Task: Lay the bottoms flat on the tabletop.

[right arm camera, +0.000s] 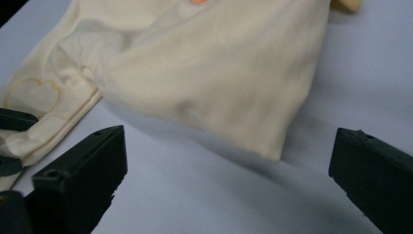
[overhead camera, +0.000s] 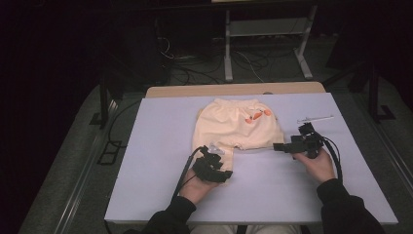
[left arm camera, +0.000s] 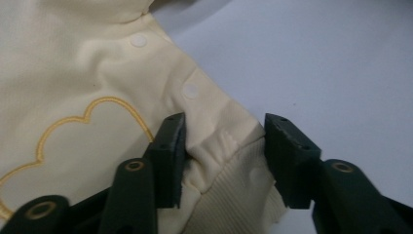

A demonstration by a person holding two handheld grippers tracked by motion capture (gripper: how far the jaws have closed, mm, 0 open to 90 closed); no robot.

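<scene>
Pale yellow baby trousers lie flat on the lilac table top, waistband at the far side, an orange motif near it. My left gripper is down at the near end of the left leg. In the left gripper view its jaws stand either side of the ribbed cuff, and the cloth is bunched between the pads. My right gripper hovers open by the right leg; its jaws are wide apart over bare table, just short of the leg's hem.
A thin clear stick-like item lies on the table at the far right. A wooden edge runs behind the table top. Beyond it are a metal frame's legs and cables on a dark floor.
</scene>
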